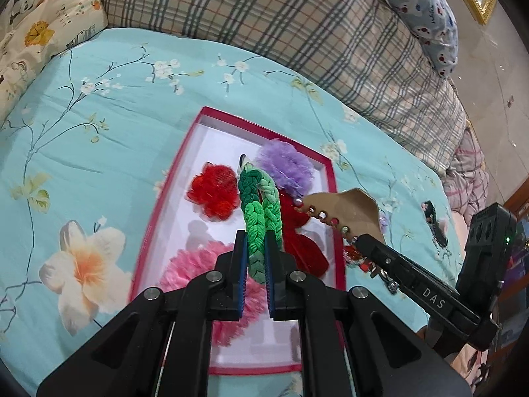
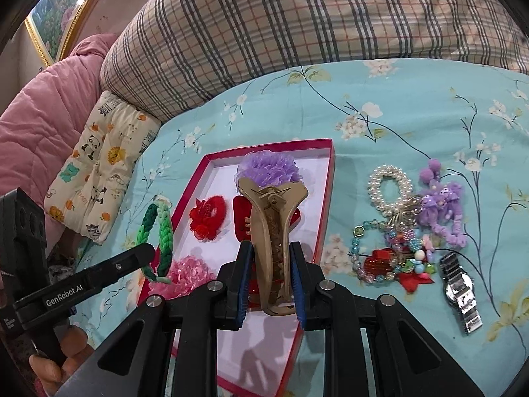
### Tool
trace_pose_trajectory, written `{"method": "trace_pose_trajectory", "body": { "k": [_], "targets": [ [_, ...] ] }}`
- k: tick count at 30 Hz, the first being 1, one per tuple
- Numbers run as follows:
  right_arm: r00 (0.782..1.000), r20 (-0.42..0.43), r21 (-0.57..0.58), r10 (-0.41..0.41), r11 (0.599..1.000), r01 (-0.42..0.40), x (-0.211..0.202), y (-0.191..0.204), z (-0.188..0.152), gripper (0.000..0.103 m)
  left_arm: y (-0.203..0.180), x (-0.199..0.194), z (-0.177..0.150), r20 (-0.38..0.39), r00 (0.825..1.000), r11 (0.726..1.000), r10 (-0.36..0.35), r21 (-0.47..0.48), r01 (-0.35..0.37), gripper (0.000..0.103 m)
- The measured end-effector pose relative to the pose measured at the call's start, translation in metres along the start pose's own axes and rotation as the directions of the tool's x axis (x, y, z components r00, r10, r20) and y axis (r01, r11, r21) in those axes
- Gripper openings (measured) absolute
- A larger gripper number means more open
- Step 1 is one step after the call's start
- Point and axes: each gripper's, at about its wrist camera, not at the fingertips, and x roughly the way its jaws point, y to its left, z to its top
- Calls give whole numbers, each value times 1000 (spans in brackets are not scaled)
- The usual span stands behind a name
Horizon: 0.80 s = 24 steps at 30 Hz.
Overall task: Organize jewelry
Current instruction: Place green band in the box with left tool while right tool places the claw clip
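1. Your left gripper (image 1: 256,258) pinches the green braided hair tie (image 1: 259,218) above the red-rimmed box (image 1: 330,178).
2. Your right gripper (image 2: 271,278) clamps the tan claw clip (image 2: 272,231) there too.
3. The box lies mid-bed on the turquoise floral sheet (image 2: 413,106); a plaid quilt (image 2: 297,16) lines the far edge.

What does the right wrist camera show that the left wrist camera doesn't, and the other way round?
Only the right wrist view shows the pile still on the bedspread: pearl bracelet, purple plush hair tie, beaded bracelets and silver watch. Only the left wrist view shows the blue bear-print pillow. Both show the red-rimmed box, its purple, red and pink flower scrunchies, the left gripper shut on the green braided hair tie, and the right gripper shut on the gold claw clip.
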Motion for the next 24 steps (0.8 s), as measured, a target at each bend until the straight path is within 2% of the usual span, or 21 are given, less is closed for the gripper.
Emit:
{"method": "trace_pose_trajectory", "body": {
  "k": [10,18,24],
  "targets": [
    [1000,-9,-1,-19,1000,19,25,8,-2,22,20,20,7,-18,999,999,32,-20,-32,7],
    [998,-57,4,-19,1000,20,44,5,-14,22,26,32,7,-39,998,998,52,-24,-53,7],
    [998,-66,6,-17,1000,17,46,2,-16,23,33,42,5,-64,996,998,56,-35,-59,8]
  ]
}}
